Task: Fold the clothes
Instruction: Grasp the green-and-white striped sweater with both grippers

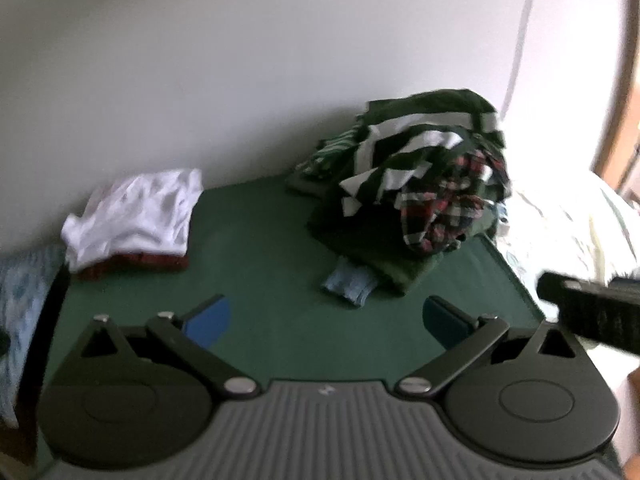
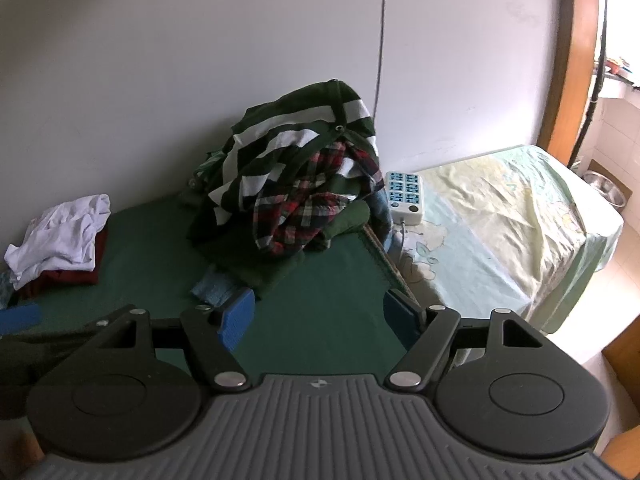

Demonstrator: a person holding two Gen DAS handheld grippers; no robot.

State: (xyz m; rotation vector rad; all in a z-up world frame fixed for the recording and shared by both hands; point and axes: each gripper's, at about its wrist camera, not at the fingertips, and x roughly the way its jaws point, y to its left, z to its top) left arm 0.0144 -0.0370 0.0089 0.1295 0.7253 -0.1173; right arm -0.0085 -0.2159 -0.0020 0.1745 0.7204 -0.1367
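A: Any writing to read?
B: None legible. The green mat (image 2: 320, 320) covers the bed; the heap of clothes (image 2: 296, 184) sits at its far edge by the wall, no clear long axis, lower garments buried.
A: Tools?
B: Left tool (image 1: 326, 322) and right tool (image 2: 320, 316) gape wide, empty.
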